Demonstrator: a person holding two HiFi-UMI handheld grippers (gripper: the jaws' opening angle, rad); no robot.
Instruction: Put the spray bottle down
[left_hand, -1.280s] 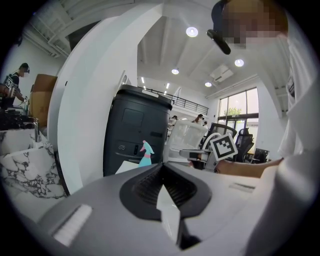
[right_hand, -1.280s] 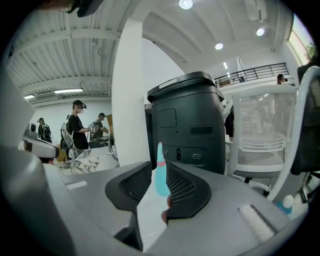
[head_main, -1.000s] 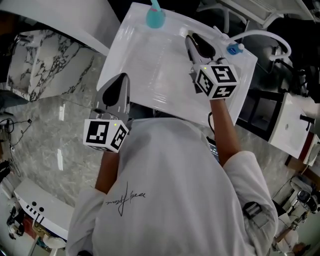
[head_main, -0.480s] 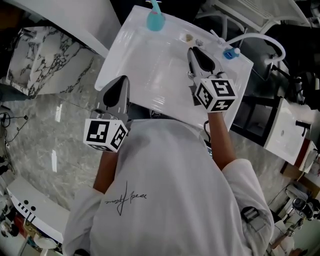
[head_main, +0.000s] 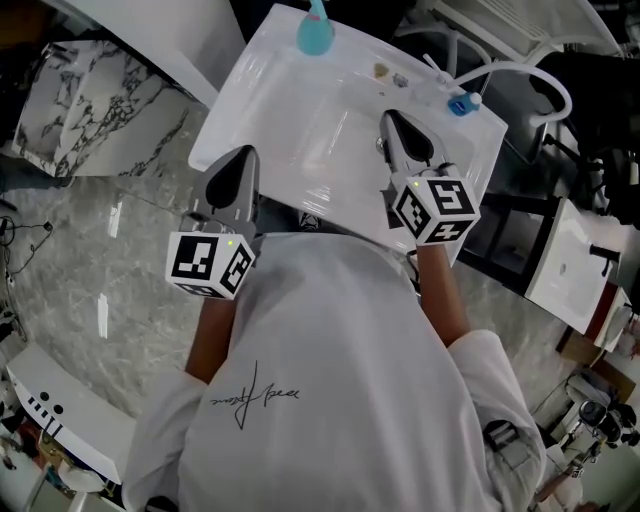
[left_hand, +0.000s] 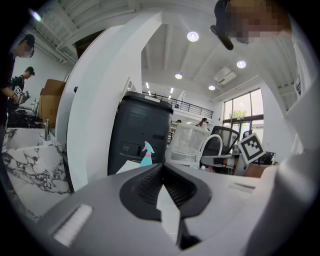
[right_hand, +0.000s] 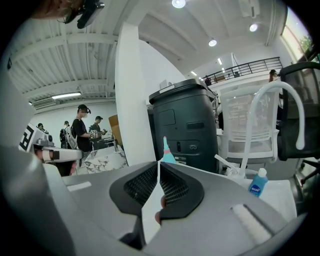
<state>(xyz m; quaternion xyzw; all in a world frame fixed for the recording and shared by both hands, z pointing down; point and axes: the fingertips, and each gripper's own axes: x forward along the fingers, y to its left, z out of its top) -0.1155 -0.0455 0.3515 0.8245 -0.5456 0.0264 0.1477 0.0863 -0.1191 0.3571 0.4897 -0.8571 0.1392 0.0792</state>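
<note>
White table (head_main: 300, 130) fills the upper middle of the head view, with grey marble floor (head_main: 110, 270) open on its left. The left gripper (head_main: 243, 152) hangs at the table's near left edge, its jaws pressed together. The right gripper (head_main: 393, 118) is over the right part of the top, jaws drawn in and holding nothing. The teal spray bottle (head_main: 314, 30) stands upright at the far edge, well apart from both grippers, and a small blue bottle (head_main: 460, 103) stands near the far right corner. Bare tabletop lies between the grippers and the spray bottle. In the left gripper view, the left gripper (left_hand: 161, 165) has its pads meeting at the tips with nothing between them. Beyond the tips, the spray bottle (left_hand: 146, 154) stands in front of a dark bin (left_hand: 140, 130) whose inside cannot be seen. In the right gripper view, the right gripper (right_hand: 160, 162) has just been closing and its pads leave only a thin slit, empty. The spray bottle (right_hand: 167, 152) rises just past the tips before the dark bin (right_hand: 185, 125), and the blue bottle (right_hand: 257, 182) is off to the right.
</note>
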